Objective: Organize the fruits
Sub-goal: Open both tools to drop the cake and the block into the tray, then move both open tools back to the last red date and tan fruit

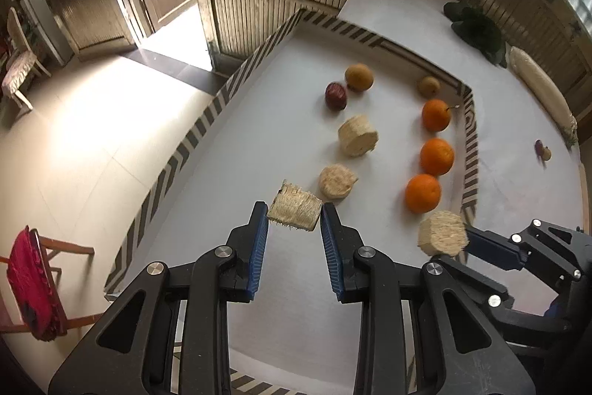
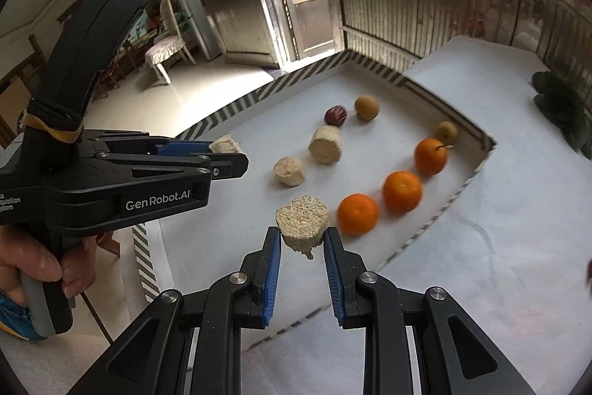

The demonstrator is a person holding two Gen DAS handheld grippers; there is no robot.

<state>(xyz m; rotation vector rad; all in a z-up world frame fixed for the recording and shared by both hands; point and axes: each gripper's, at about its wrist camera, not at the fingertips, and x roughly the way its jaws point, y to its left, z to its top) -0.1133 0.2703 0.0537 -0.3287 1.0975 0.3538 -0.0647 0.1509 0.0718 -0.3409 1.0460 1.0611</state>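
My left gripper [image 1: 294, 215] is shut on a pale fibrous cut chunk [image 1: 295, 210] held above the white table [image 1: 259, 143]. My right gripper [image 2: 301, 239] is shut on a similar pale chunk [image 2: 302, 223]; that chunk also shows in the left wrist view [image 1: 442, 232]. Two more pale chunks [image 1: 358, 134] [image 1: 337, 181] lie in a line on the table. Three oranges [image 1: 436, 156] form a row at the right. A dark red fruit [image 1: 335, 95] and two brown round fruits [image 1: 359, 76] [image 1: 429, 86] lie farther back.
Striped tape [image 1: 207, 121] borders the work area. Outside it on the right lie dark leafy greens [image 1: 477, 28], a long white vegetable [image 1: 540, 87] and a small purple item [image 1: 542, 149]. A red-cushioned chair [image 1: 33, 284] stands left of the table.
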